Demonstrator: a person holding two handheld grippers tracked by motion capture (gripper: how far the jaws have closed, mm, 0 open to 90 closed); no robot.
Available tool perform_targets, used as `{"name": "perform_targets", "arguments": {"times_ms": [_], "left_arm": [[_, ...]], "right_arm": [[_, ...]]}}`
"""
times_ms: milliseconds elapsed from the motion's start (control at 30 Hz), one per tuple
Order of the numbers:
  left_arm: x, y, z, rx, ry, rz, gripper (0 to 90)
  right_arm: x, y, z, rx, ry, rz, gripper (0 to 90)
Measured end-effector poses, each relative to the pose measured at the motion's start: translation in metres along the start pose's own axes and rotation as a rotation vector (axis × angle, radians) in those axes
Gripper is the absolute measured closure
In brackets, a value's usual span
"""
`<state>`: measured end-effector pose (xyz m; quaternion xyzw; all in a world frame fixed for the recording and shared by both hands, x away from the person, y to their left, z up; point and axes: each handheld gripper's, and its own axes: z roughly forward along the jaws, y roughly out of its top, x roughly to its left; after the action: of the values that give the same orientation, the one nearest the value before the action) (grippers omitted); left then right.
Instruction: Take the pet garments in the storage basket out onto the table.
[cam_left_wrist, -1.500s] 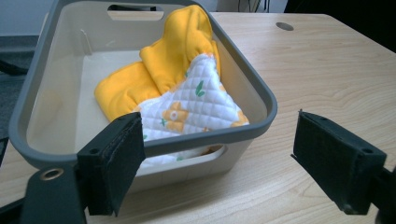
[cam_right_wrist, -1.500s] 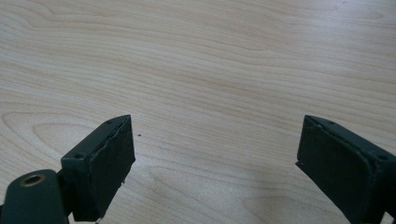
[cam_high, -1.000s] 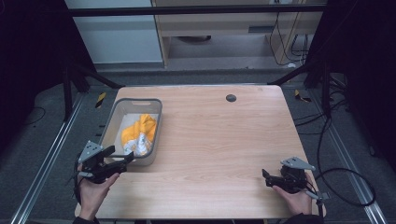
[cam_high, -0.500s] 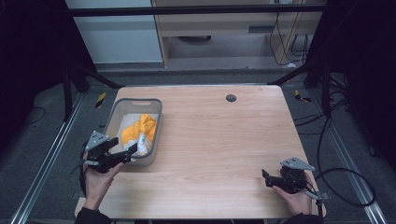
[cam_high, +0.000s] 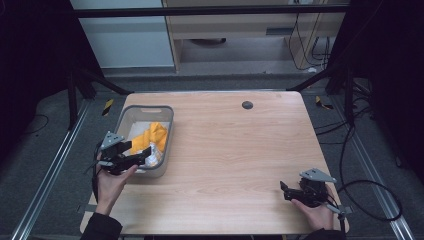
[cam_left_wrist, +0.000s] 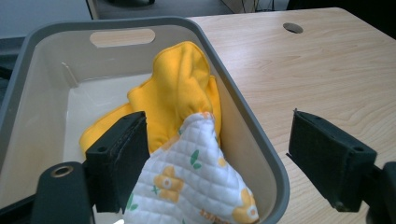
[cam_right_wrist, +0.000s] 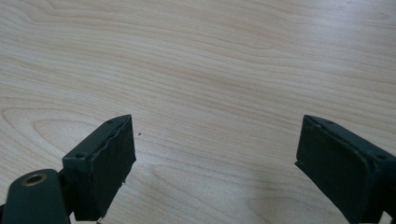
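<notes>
Left gripper view: left gripper (cam_left_wrist: 219, 154) gapes wide, empty, straddling the grey bin's (cam_left_wrist: 261, 154) rim by the quilted cloth (cam_left_wrist: 191, 186), lower centre.

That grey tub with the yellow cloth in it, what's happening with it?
A person holds a two-jaw gripper in each hand at a wooden table. The left gripper is at the near end of the grey tub, jaws wide open on either side of its wall, close to a quilted white flowered cloth lying against a yellow cloth. Nothing is gripped yet. The right gripper rests open over bare tabletop, far from the tub.
</notes>
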<state>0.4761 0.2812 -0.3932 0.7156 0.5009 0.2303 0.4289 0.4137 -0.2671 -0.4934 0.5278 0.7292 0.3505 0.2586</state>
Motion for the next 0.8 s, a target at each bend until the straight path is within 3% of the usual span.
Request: {"name": "perform_targets", "arguments": {"times_ms": [500,800], "left_arm": [[0.002,0.015,0.019,0.088,0.012,0.020,24.9],[0.006,0.021,0.027,0.145,0.014,0.003,28.2]], "right_arm": [[-0.004,0.000,0.000,-0.005,-0.009,0.005,12.1],[-0.002,0.000,0.002,0.008,0.002,-0.001,12.1]]}}
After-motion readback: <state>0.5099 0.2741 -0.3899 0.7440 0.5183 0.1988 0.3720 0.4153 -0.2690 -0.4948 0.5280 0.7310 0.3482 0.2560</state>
